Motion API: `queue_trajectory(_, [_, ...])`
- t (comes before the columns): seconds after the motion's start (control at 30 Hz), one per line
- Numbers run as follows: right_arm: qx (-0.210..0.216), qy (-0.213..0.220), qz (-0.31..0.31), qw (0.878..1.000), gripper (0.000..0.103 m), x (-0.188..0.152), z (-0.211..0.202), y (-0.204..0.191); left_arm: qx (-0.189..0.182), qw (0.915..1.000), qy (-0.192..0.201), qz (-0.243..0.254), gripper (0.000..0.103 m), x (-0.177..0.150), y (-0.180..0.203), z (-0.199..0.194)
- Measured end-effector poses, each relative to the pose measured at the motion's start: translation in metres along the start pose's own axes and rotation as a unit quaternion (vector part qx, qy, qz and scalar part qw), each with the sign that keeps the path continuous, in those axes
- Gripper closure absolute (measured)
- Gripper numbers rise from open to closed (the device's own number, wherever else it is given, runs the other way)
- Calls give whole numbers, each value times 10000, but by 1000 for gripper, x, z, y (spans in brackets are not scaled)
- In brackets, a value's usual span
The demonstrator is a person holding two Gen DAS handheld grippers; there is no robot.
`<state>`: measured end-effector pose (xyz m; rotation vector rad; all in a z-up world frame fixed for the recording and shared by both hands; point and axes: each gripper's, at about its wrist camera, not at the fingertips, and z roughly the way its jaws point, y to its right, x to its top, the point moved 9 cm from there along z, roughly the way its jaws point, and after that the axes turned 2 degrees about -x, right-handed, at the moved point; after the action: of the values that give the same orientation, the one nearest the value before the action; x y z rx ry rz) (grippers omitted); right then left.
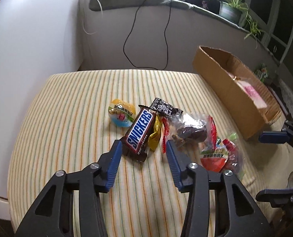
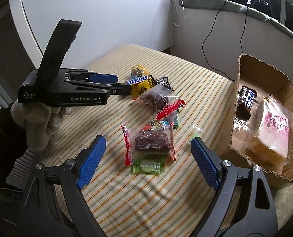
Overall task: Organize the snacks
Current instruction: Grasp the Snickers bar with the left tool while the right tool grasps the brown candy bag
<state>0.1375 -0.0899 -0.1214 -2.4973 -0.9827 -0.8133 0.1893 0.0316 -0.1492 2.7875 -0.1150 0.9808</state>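
A Snickers bar [image 1: 139,133] lies in a snack pile on the striped cushion [image 1: 67,118], next to a yellow jelly cup [image 1: 121,112], a gold candy [image 1: 155,136], a black packet [image 1: 163,108] and a clear bag of dark cake [image 1: 191,130]. My left gripper [image 1: 143,146] is open, its fingertips either side of the bar's near end. My right gripper [image 2: 148,148] is open above another clear cake bag [image 2: 152,144] and a green candy [image 2: 148,166]. The left gripper [image 2: 118,84] also shows in the right wrist view by the Snickers bar [image 2: 137,81].
An open cardboard box [image 2: 243,65] stands at the cushion's right, holding a Snickers bar [image 2: 246,102] and a wrapped bread pack [image 2: 272,134]. A wall, cables [image 1: 130,31] and a sill with plants [image 1: 231,7] lie behind. The right gripper's fingers [image 1: 272,137] show at the right edge.
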Motion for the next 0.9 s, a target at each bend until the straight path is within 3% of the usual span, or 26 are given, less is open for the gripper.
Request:
queue_trajectory(0.17, [7,-14,84,10000,20,1,4,1,-24,9998,108,-191,65,7,-12,-4])
queue_trajectory(0.43, [-58,-57,101,9999,30,2,9,5,162,9999,-28,-36,74,13,-22,11])
queue_trajectory(0.9, [-198,-257,9,9995,30,-3,27,1,178,9981,-298,511,72,6,-5,27])
